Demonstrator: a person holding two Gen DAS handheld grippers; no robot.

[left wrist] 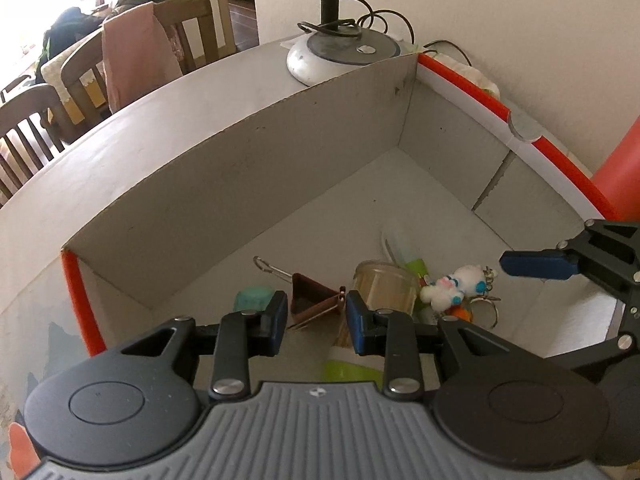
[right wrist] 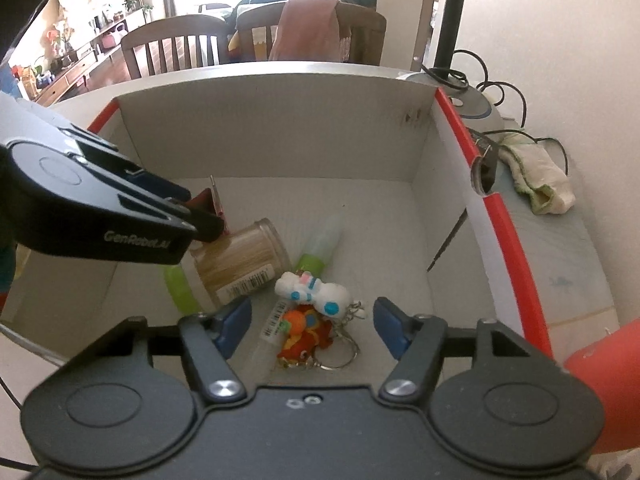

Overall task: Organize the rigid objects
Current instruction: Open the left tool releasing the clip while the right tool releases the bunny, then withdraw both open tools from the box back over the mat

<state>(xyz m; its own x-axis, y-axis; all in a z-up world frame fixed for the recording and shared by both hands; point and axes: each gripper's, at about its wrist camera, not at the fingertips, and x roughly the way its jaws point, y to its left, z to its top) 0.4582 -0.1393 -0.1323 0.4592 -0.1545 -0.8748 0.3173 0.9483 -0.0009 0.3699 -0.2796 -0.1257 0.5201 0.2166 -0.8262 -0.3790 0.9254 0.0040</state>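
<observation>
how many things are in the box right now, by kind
binder clip: 1
toothpick jar: 1
teal cap: 1
green-capped tubes: 2
keychain charms: 2
total: 7, though the left gripper may hide more

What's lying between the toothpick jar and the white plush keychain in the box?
Only bare box floor separates the toothpick jar from the white plush keychain, per the right wrist view.

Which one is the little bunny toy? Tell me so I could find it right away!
Look inside the big white box with the red rim. On its floor, just right of the jar of toothpicks lying on its side, sits the bunny keychain, right above an orange toy. It is the only white, fluffy thing there, with blue patches and a pink ear.
</observation>
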